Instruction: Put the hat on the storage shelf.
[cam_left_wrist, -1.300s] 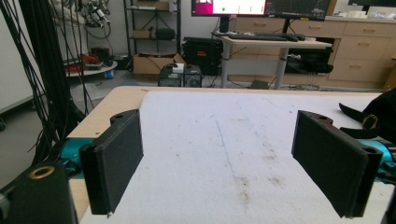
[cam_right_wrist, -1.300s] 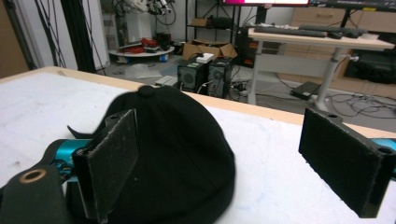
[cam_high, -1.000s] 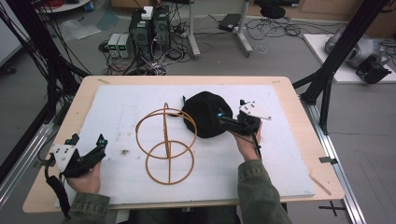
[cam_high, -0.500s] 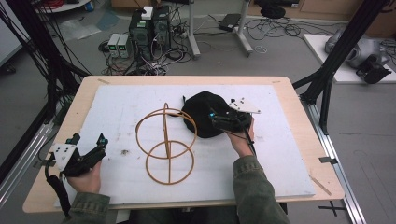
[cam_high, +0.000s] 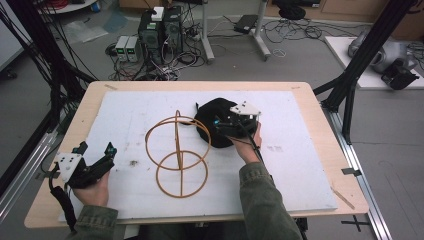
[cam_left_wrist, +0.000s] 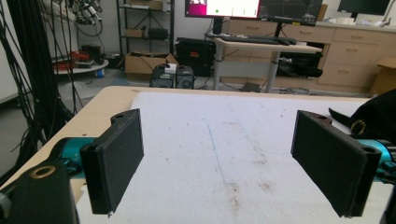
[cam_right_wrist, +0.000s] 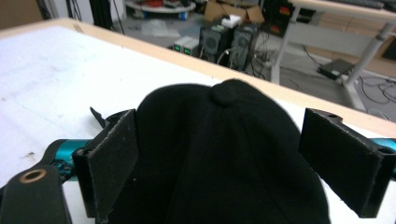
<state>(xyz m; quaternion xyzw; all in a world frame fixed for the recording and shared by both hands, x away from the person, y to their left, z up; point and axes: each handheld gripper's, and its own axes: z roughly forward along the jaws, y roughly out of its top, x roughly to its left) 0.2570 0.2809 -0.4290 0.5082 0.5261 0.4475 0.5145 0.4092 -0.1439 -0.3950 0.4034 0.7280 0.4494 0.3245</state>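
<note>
A black cap with a top button lies on the white mat, right of centre. My right gripper hovers over the cap's near side, pointing left. It is open, with one jaw on each side of the crown; the left pad sits against the fabric and the right pad stands clear. A brown wire frame of two rings stands just left of the cap. My left gripper rests open at the table's front left, nothing between its pads.
The wooden table edge borders the mat. Black frame posts stand at the right and left. On the floor behind are computer boxes and cables. The cap's edge shows at the right of the left gripper view.
My right gripper has slid leftward, from the cap's right side to over the cap. The left gripper, the wire frame and the cap have stayed put.
</note>
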